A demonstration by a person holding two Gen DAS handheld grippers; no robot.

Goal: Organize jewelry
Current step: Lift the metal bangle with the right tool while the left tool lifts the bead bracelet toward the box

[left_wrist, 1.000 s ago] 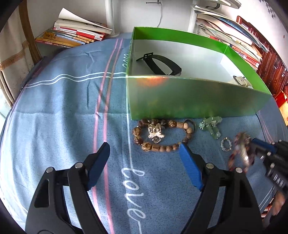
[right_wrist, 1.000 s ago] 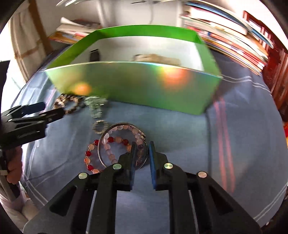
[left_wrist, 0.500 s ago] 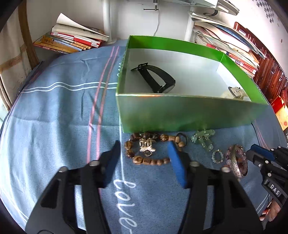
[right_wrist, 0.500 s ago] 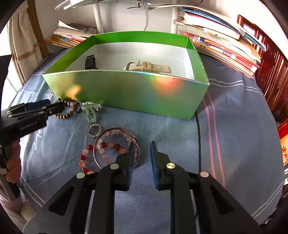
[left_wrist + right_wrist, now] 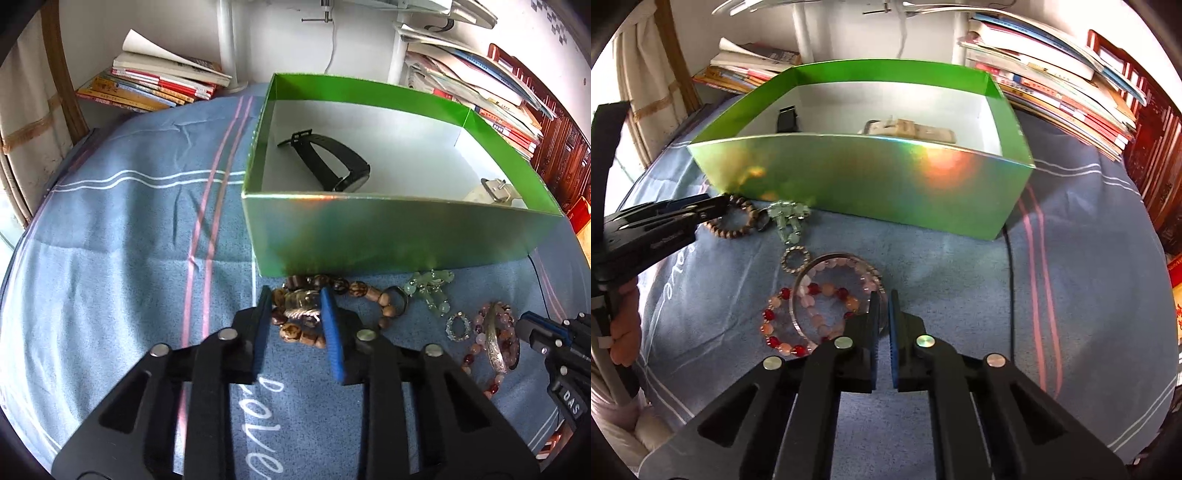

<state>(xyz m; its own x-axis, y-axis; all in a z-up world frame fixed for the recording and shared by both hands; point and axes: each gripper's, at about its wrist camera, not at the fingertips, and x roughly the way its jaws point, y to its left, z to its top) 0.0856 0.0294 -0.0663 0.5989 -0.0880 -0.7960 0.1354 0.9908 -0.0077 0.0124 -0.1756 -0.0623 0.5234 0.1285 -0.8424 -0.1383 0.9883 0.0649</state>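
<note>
Wooden bead bracelet (image 5: 332,306): lies flat on blue cloth (image 5: 110,258), long axis running alongside the near wall of the green box (image 5: 369,236), just beside it. Left hand-held gripper (image 5: 295,325): jaws closing, clear charm (image 5: 301,302) + bracelet's left end between them. Right hand-held gripper (image 5: 883,321): clenched on silver bangle (image 5: 834,258) rim, over pink/red beads (image 5: 783,321). Left view only: black watch (image 5: 332,166) seen whole in box. Right view only: beige strap (image 5: 912,131) seen full.
</note>
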